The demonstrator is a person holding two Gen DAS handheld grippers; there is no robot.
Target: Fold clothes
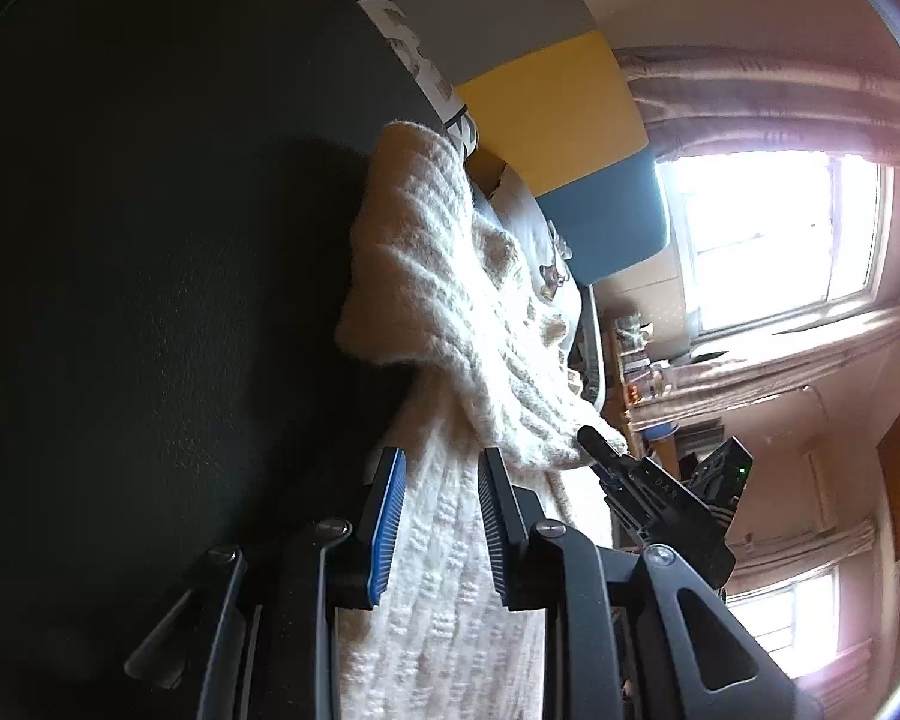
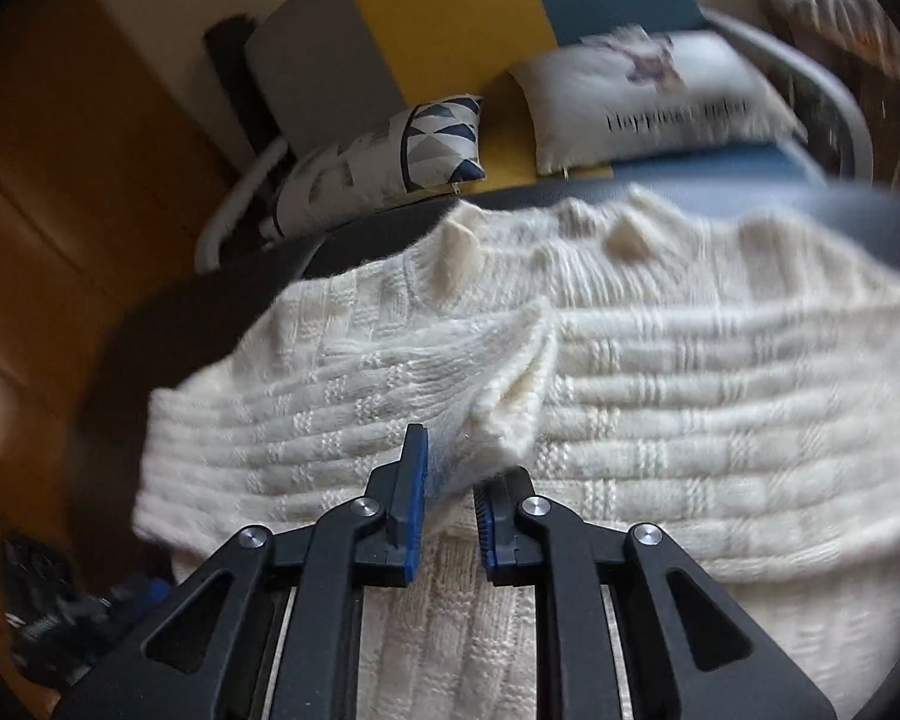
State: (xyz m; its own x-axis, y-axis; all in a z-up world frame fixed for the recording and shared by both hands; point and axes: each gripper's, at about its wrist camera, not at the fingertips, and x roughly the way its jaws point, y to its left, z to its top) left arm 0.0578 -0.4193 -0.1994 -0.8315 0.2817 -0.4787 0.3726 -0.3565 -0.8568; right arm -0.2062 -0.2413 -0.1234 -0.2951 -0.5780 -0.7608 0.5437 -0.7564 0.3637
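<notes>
A cream knitted sweater point(image 2: 660, 372) lay spread over a dark surface point(image 1: 150, 300), which served as the landmark here. At the near edge of that surface, the right hand-held gripper point(image 2: 450, 480) had its jaws drawn close together, pinching a folded-over flap of the sweater between the blue pads. The left hand-held gripper point(image 1: 438, 516), seen in its own wrist view, stood partly closed with a band of the same knit running between its fingers; the fabric filled the gap and seemed gripped there. In that view the right hand-held gripper point(image 1: 600, 450) also appeared, its tip touching the sweater's bunched edge. Beyond the far edge of the surface stood a sofa point(image 2: 450, 18) in grey, yellow and blue panels, with a white lettered cushion point(image 2: 648, 96) and a triangle-patterned cushion point(image 2: 438, 138) resting on it.
</notes>
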